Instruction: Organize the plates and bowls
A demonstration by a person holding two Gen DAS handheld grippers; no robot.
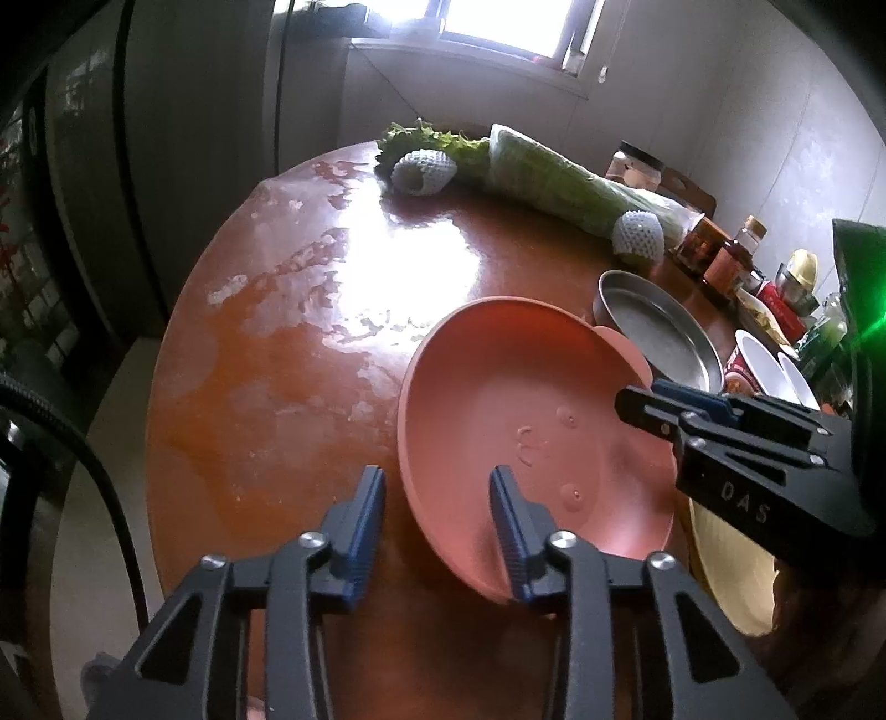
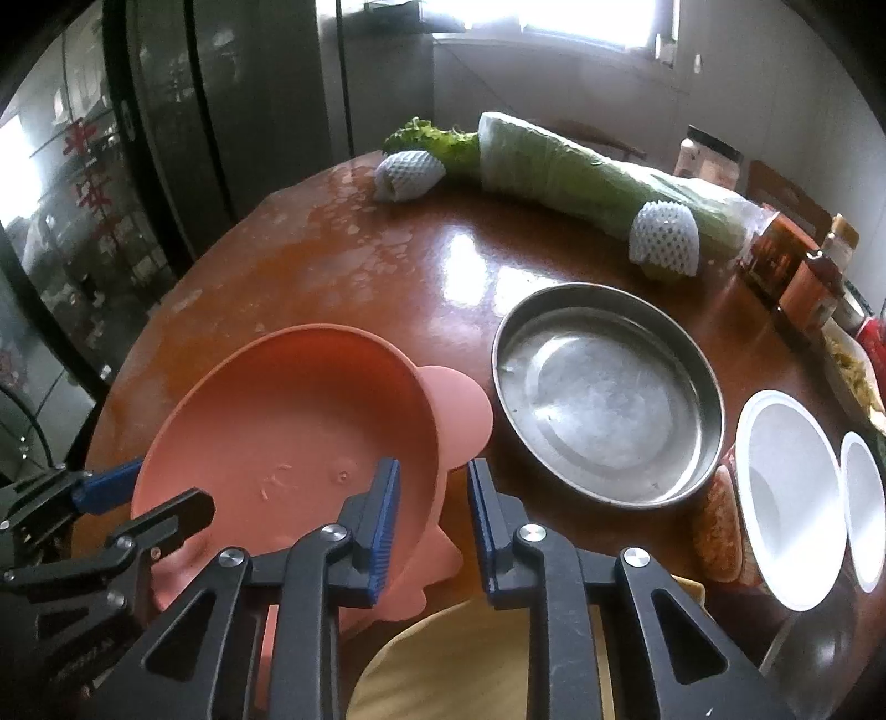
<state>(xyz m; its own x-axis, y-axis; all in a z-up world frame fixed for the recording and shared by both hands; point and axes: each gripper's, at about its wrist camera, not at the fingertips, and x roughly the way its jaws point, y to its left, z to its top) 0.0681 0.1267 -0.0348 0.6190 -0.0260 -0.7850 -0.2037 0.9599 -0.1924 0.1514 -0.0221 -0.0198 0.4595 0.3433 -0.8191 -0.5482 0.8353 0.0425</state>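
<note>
Reddish-brown and glossy, a round wooden table fills a dim kitchen, its finish worn into pale blotches toward the far-left edge and glaring under light from a window in the far wall. A dark, reflective refrigerator stands off the table's left side, red paper cut-outs mirrored in its door.

A pink plate, shaped with rounded ears, sits near the table's near edge. The left gripper is open, one blue pad inside the dish and the other outside its near-left rim, the rim lying between them; whether the pads touch it cannot be told. The right gripper is likewise spread, straddling the plate's right rim beside the ear. White letters on the right gripper's black body, seen from the left wrist, read "DAS".

Just right of the plate rests a steel pan, and further right two white bowls sit side by side by the right edge, the nearer one in a printed paper sleeve too blurred to read. A pale yellow plate lies at the near edge under the right gripper.

Along the far edge lie a wrapped cabbage, leafy greens and two fruits in white foam netting. Jars and bottles crowd the far-right edge, labels illegible.
</note>
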